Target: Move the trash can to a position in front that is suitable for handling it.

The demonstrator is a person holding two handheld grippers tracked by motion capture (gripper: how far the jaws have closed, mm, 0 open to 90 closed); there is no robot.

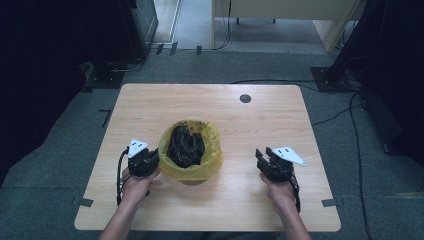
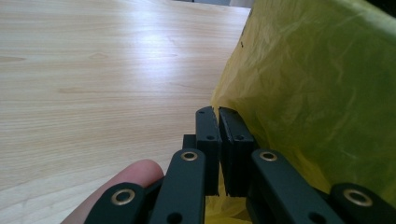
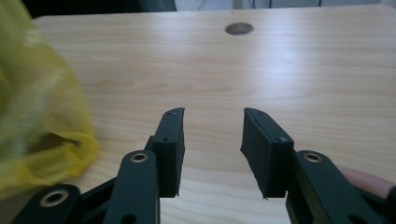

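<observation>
A small bin lined with a yellow bag (image 1: 192,167) stands near the middle of the wooden tabletop (image 1: 250,130), slightly toward the person's side, with dark crumpled material (image 1: 186,146) heaped inside. The left tool (image 1: 150,159) sits against the bag's left edge; in the left gripper view its jaws are pressed nearly together right at the yellow plastic (image 2: 317,93), and a sliver of film seems caught between them, though I cannot tell for sure. The right tool (image 1: 261,157) rests well apart from the bag on the right, its jaws spread wide over bare wood in the right gripper view, the yellow bag (image 3: 37,116) blurred at that view's left. The step in hand looks like taking hold of the bag's rim, 1 side secured or nearly so. The next move likely calls for bringing the right tool across to the opposite rim and pinching the thin film without slipping. The bin itself is mostly hidden under the folded-over plastic, and what the dark material is stays hard to make out.
</observation>
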